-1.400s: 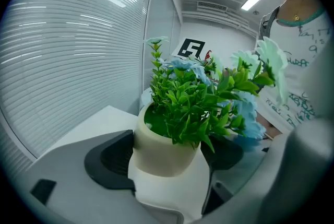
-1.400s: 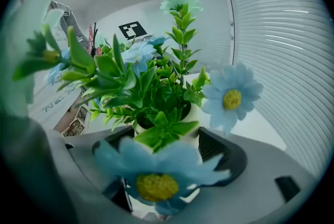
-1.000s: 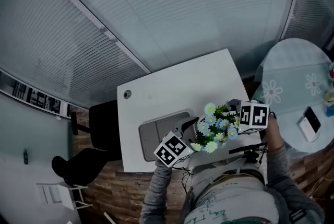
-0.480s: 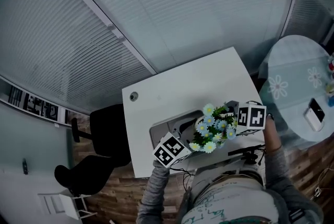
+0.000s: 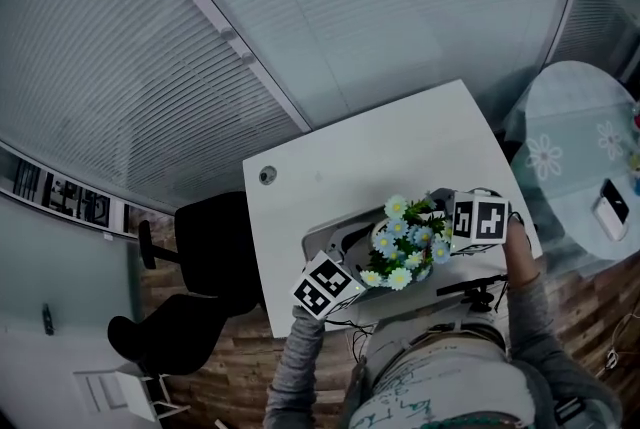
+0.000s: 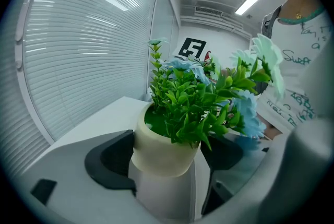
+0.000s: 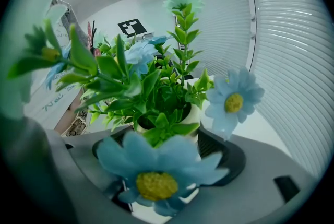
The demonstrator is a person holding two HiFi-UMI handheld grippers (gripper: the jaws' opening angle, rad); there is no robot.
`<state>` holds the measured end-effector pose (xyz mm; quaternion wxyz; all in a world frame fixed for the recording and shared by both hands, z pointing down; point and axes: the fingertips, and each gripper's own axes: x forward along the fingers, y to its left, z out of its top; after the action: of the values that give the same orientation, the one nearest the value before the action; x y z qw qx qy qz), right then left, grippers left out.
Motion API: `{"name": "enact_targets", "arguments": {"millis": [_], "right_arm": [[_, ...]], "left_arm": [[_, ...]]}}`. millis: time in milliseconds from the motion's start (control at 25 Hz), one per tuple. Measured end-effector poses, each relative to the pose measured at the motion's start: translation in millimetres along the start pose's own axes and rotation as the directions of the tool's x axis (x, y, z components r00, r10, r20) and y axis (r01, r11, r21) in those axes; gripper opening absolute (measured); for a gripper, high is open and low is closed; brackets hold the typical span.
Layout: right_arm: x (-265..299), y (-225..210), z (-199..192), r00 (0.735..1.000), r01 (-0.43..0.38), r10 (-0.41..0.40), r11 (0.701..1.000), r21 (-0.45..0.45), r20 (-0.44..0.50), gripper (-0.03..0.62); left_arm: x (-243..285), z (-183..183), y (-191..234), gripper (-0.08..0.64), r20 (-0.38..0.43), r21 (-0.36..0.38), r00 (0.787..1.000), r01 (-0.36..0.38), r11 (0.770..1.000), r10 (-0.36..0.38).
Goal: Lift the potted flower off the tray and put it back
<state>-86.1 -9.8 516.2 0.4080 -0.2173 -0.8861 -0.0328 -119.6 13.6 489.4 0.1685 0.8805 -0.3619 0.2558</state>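
Potted flower (image 5: 405,252), lower centre of frame, now carried left over right end of tray (image 5: 328,239) on desk (image 5: 380,157). Left gripper (image 5: 358,262) and right gripper (image 5: 440,235) fingers clamped on pot. Return likely under way, set-down pending.

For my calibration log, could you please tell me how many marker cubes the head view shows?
2: the left cube over the near edge of the desk, the right cube beside the potted flower.
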Motion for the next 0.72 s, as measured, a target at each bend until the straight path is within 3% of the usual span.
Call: {"name": "enact_targets", "arguments": {"millis": [720], "right_arm": [[40,-8,16,0.999,0.043,-0.042,0.998,0.054,-0.022,0.37]], "left_arm": [[-14,-36,29,0.411,-0.018,0.045,0.999,0.048,0.998,-0.047]]}}
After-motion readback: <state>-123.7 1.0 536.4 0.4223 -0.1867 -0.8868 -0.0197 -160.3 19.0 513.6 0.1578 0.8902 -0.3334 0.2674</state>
